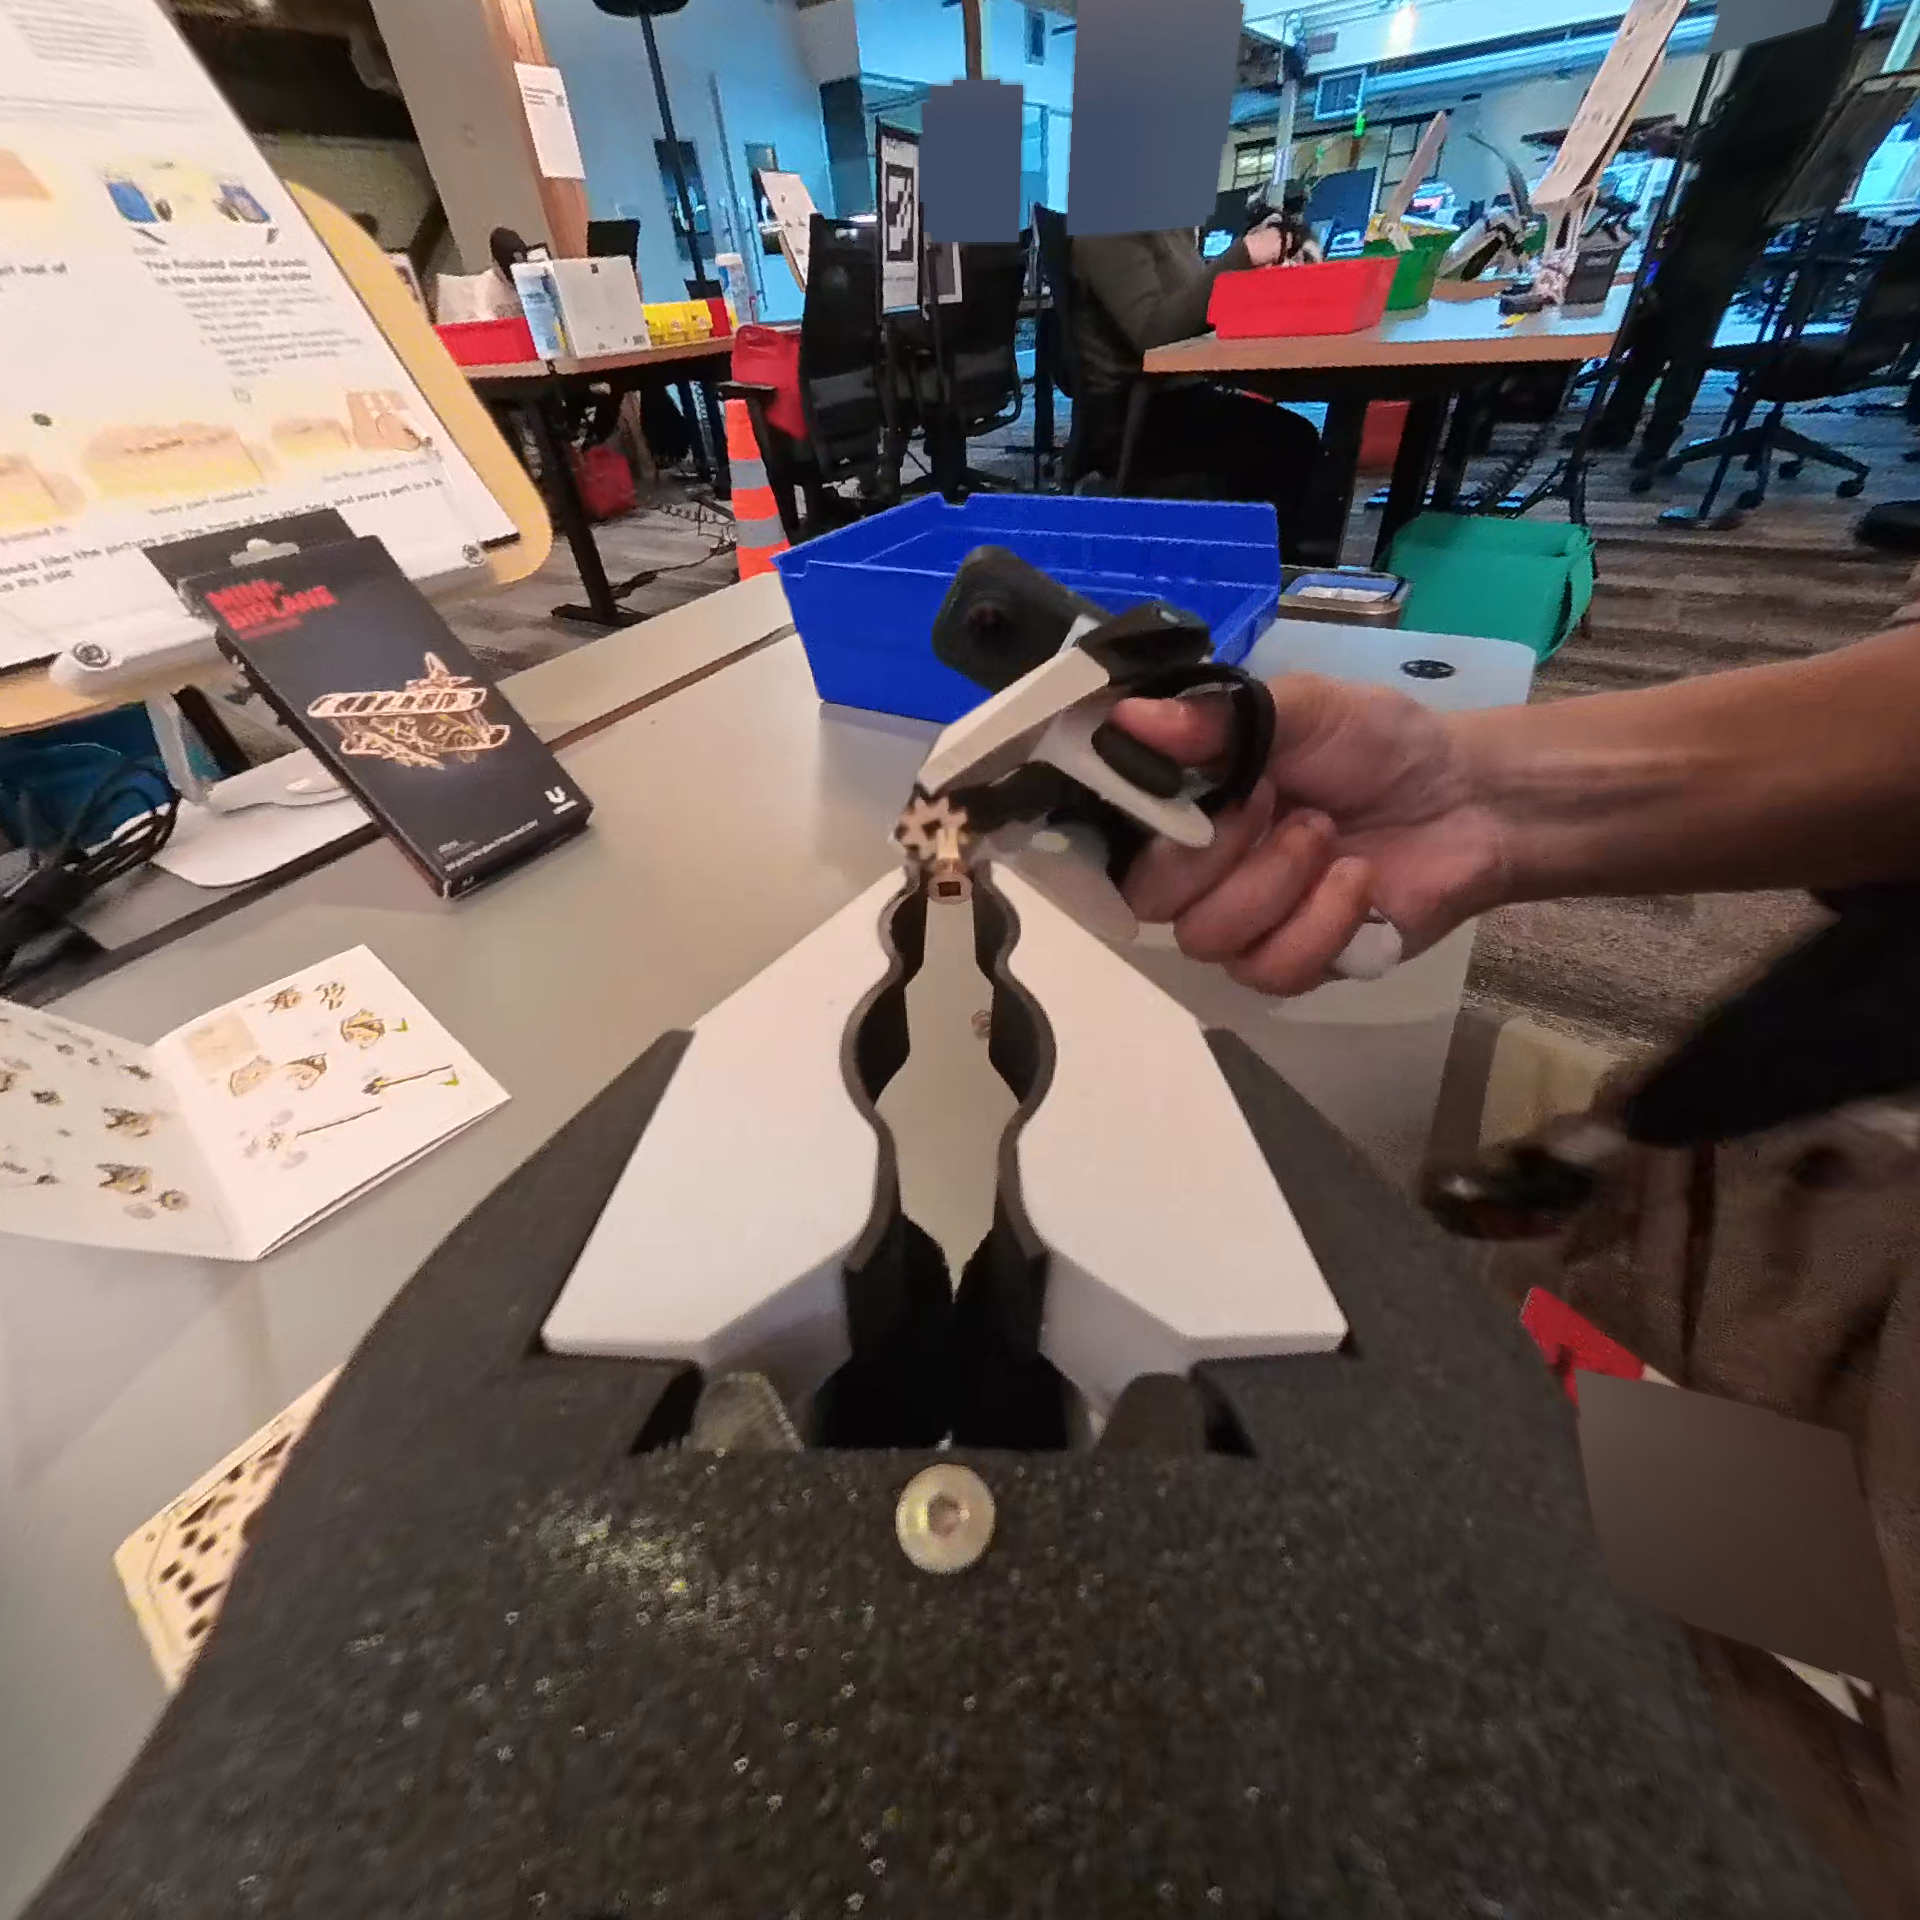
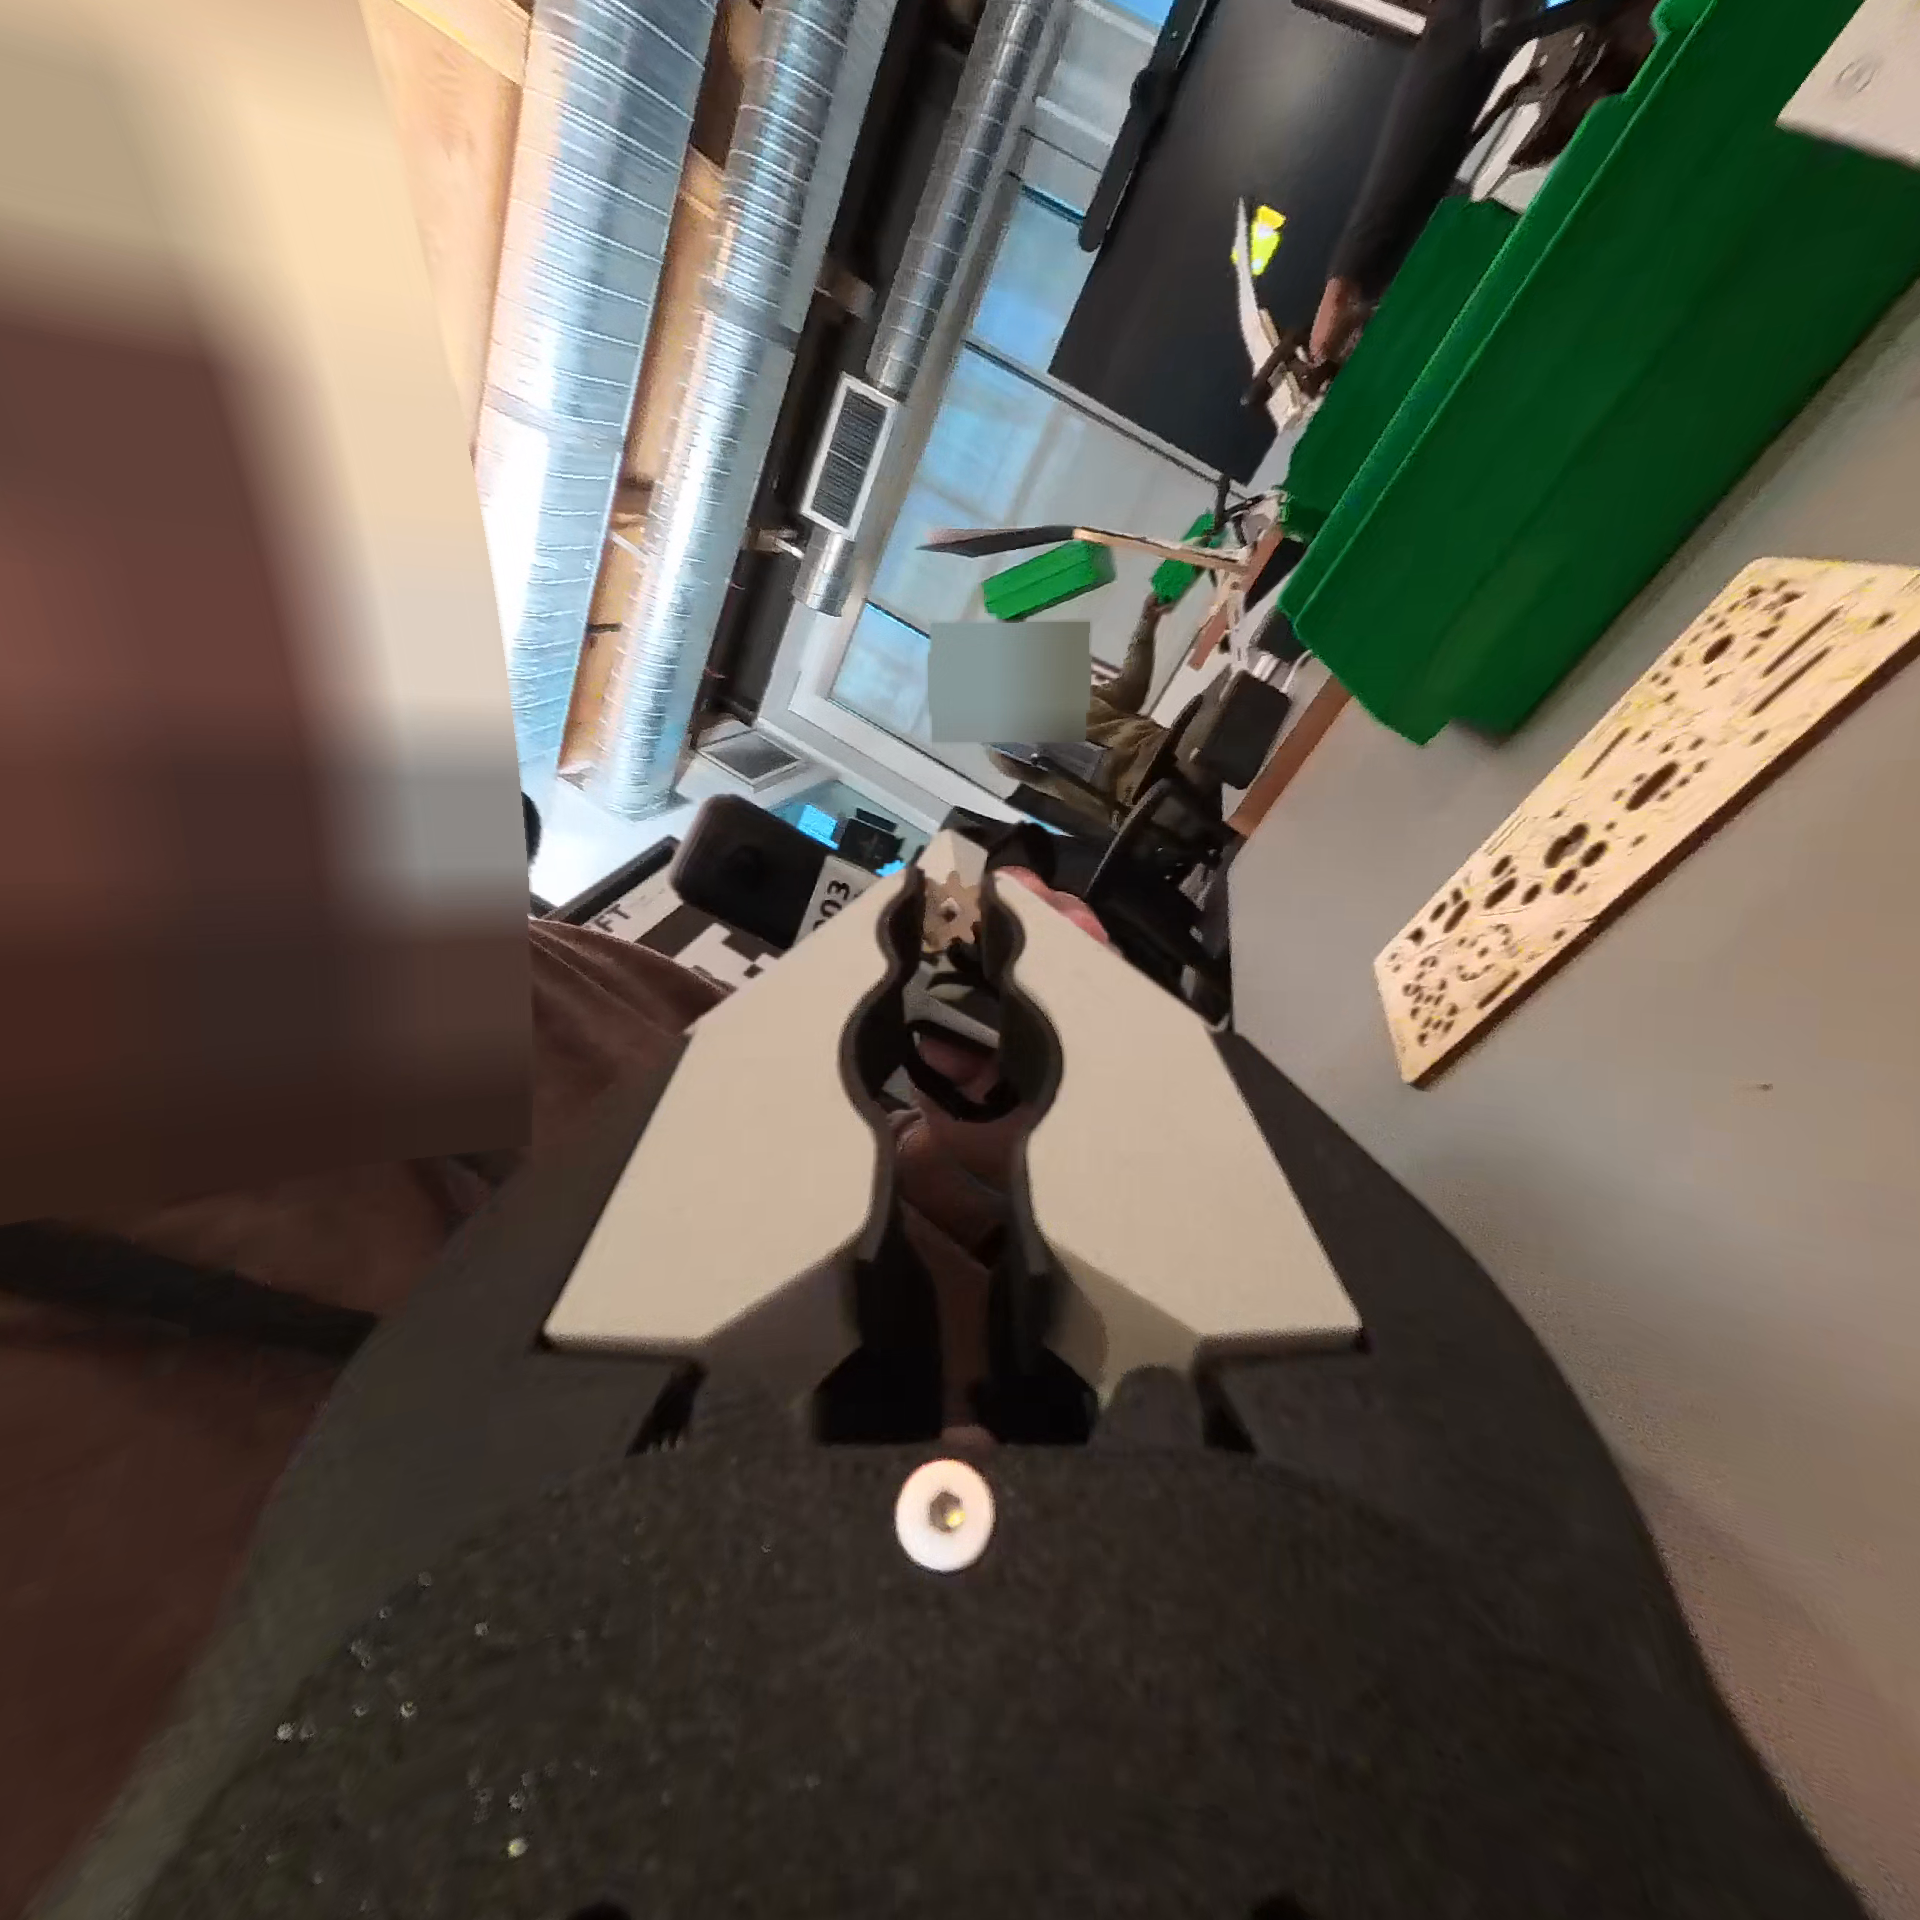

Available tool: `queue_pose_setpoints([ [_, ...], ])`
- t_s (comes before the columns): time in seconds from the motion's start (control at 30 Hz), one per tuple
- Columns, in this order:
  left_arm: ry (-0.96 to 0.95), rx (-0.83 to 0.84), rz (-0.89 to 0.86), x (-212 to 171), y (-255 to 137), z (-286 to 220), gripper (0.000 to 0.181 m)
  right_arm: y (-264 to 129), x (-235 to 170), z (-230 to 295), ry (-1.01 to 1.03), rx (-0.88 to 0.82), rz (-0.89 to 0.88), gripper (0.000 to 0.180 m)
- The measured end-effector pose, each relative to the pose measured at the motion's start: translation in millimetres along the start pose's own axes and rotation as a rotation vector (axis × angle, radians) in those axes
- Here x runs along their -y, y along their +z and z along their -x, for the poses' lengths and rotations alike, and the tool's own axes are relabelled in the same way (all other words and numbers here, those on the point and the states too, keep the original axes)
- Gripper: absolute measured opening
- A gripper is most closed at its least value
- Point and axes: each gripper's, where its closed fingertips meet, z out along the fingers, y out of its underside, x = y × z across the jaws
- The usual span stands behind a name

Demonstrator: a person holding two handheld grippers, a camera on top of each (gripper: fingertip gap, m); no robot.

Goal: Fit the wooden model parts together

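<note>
grippers meeting tip to tip above table

left gripper (image 1: 948, 896) pinches small wooden peg (image 1: 950, 885) at its tips. right gripper (image 2: 954, 902) clamps wooden gear (image 2: 951, 918) — gear (image 1: 928, 828) touching peg. both held mid-air over grey table (image 1: 644, 914). punched wooden sheet (image 2: 1652, 800) lies flat beside green bin (image 2: 1558, 499).

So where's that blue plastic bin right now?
In the left wrist view the blue bin sits on the grey table, just behind the right gripper, right of the black model box.
</note>
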Motion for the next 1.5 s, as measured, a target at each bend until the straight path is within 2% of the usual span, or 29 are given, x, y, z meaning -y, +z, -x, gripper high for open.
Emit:
queue_pose_setpoints([
  [0.2, -0.082, -0.011, 0.011, -0.6, 0.3, 0.5, 0.007, 4.3, -5.7, 3.6, -0.002, 0.026, 0.008, 0.01],
  [0.5, -0.078, -0.009, 0.032, -2.9, -2.6, -0.1, 0.006, 7.2, -7.0, 3.2, 0.024, 0.039, -0.008, 0.01],
  [0.8, -0.115, -0.027, 0.056, -7.9, -2.2, -1.2, 0.006, 11.3, -16.8, -1.9, -0.102, -0.049, 0.062, 0.009],
  [1.07, -0.104, -0.02, 0.064, -8.9, -2.5, -1.1, 0.006, 11.5, -16.2, -2.1, -0.084, -0.045, 0.047, 0.01],
  [1.3, -0.08, -0.019, 0.048, -5.5, -3.9, -2.7, 0.006, 6.0, -9.5, 3.0, -0.131, -0.042, 0.077, 0.019],
  [1.4, -0.047, -0.008, 0.047, -5.2, -6.4, -1.6, 0.006, -10.1, -8.7, -10.2, -0.291, -0.184, 0.186, 0.019],
  [1.5, -0.031, 0.0, 0.048, -6.6, -9.8, 1.1, 0.006, -50.5, -10.0, -51.6, -0.585, -0.531, 0.428, 0.02],
])
